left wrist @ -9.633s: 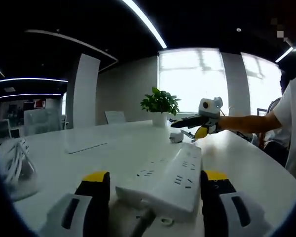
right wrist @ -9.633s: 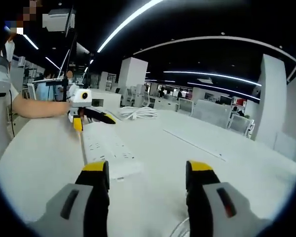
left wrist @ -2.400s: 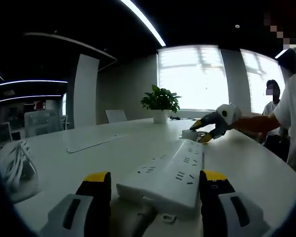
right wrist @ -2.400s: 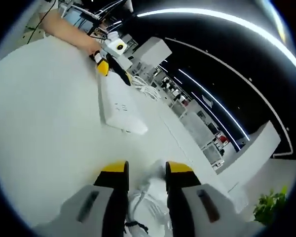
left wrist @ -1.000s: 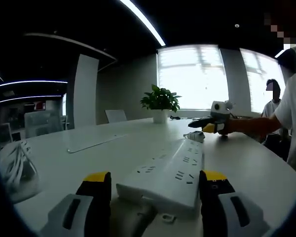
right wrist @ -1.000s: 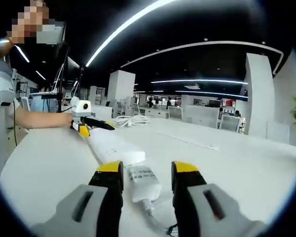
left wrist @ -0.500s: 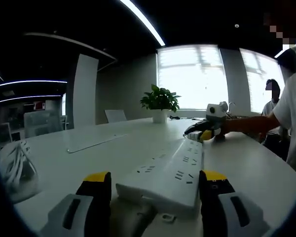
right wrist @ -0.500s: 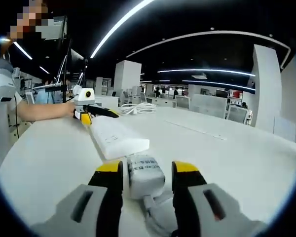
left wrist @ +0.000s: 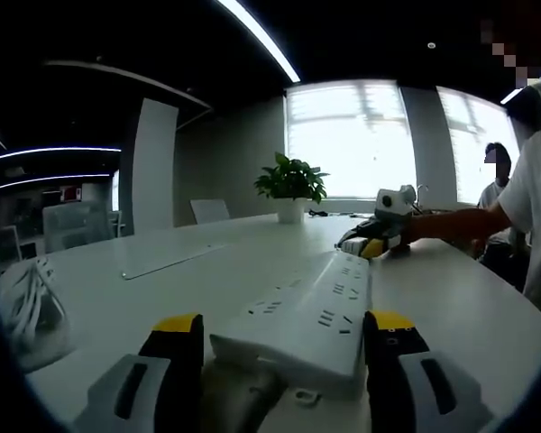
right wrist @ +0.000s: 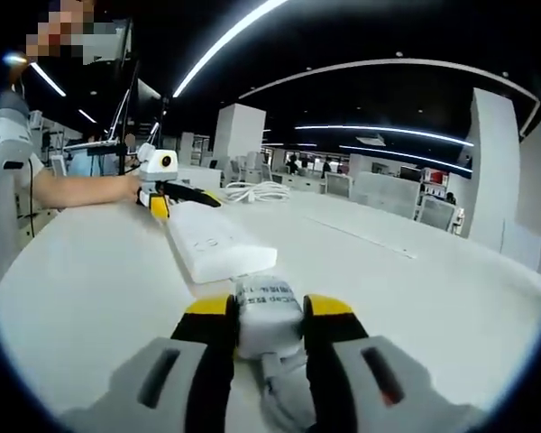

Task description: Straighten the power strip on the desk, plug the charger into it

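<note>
Nearest, left gripper (left wrist: 279, 338) jaws wide apart, straddling near end of long white plastic power strip (left wrist: 305, 317) lying flat on white desk (left wrist: 162, 289). Right gripper (right wrist: 269, 311) jaws clamped on white block charger (right wrist: 269, 314), just short of strip's other end.

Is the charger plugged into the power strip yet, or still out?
Out. The charger sits clamped in the right tool, short of the power strip.
</note>
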A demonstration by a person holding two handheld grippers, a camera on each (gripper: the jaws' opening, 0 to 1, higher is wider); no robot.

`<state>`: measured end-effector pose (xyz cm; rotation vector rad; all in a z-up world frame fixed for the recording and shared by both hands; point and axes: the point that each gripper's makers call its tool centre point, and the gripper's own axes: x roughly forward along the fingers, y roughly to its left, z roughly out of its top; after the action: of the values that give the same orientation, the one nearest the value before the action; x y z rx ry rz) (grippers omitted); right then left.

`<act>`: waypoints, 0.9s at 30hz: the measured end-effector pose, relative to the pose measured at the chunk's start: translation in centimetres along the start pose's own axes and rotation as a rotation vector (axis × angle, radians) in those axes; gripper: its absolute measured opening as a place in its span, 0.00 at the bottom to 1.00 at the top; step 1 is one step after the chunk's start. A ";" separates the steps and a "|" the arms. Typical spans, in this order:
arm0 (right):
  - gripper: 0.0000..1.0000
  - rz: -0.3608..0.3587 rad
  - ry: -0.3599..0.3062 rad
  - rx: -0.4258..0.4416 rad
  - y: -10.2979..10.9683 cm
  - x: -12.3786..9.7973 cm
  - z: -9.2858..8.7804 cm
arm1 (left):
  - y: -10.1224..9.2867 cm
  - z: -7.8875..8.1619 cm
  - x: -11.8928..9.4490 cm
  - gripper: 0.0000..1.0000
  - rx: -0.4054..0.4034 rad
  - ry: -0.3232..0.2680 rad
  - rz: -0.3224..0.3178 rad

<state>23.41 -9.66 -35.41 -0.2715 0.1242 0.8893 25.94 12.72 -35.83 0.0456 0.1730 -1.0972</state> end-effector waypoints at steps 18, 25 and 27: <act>0.27 -0.051 0.057 0.087 -0.7 -0.6 -0.4 | 0.0 -0.3 0.1 0.74 0.011 0.017 -0.004; 0.26 -0.053 0.058 0.114 -0.6 -1.3 0.1 | -0.1 -0.3 0.1 0.74 0.014 0.019 -0.003; 0.26 -0.056 0.056 0.139 -0.6 -1.5 0.5 | -0.1 -0.3 0.1 0.74 0.014 0.019 -0.003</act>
<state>22.95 -10.98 -34.53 -0.1692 0.2282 0.8134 25.87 12.64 -36.17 0.0684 0.1822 -1.1013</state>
